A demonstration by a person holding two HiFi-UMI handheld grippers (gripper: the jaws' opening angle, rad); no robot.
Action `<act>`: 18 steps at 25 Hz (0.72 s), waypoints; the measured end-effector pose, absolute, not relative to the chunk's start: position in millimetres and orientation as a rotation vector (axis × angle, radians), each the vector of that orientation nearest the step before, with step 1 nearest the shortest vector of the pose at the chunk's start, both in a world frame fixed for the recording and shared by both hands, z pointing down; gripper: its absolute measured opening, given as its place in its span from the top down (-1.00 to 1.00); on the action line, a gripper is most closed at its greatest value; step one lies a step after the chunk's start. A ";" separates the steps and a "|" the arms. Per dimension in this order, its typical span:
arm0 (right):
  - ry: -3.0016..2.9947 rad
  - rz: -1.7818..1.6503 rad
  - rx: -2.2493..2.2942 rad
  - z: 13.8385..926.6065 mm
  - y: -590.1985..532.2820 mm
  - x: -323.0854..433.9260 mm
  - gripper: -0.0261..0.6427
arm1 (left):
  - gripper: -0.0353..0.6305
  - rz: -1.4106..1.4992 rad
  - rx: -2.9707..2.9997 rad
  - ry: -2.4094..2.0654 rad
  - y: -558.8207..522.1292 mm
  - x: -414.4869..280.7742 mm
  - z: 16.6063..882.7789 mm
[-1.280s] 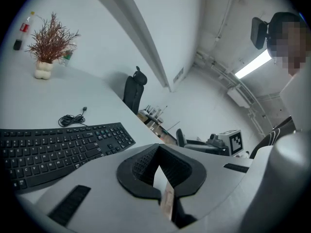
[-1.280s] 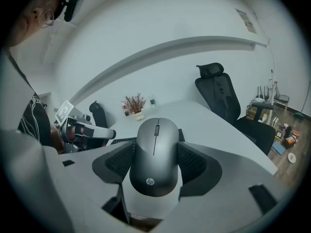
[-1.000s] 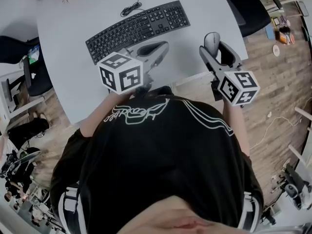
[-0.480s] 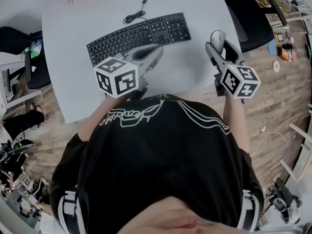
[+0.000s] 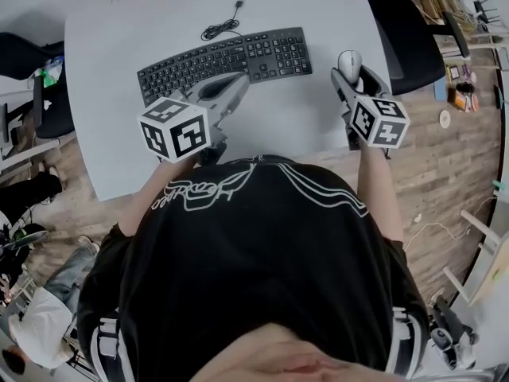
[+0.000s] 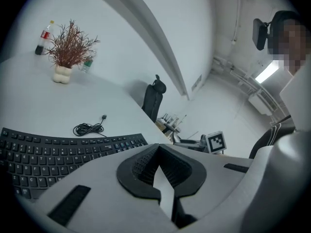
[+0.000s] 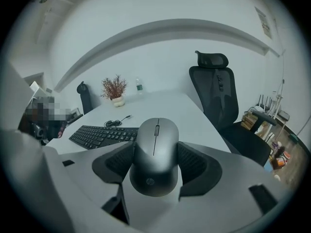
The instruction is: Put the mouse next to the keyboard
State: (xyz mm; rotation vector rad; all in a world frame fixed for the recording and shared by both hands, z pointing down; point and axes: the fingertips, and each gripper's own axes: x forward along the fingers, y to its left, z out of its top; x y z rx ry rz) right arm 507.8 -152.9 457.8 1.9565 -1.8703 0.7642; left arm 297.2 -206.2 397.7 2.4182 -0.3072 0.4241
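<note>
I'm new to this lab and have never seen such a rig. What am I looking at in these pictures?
No robot here: a person holds a two-jaw gripper in each hand. One picture comes from a camera on the person's head, looking down; the other two cameras ride on the grippers and look along the jaws. On the white table lie a black keyboard and a coiled cable. The right gripper clamps a grey mouse, to the right of the keyboard. The left gripper is shut and holds nothing.
</note>
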 end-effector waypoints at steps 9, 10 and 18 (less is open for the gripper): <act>-1.793 0.837 1.874 504.3 -156.1 509.0 0.15 | 0.88 0.414 2.362 -0.370 -216.7 284.3 416.1; -1.786 0.844 1.871 508.0 -156.4 509.7 0.15 | 0.88 0.413 2.361 -0.374 -217.6 283.7 417.2; -1.731 0.879 1.833 528.1 -156.9 512.6 0.15 | 0.88 0.380 2.351 -0.413 -224.0 281.2 417.8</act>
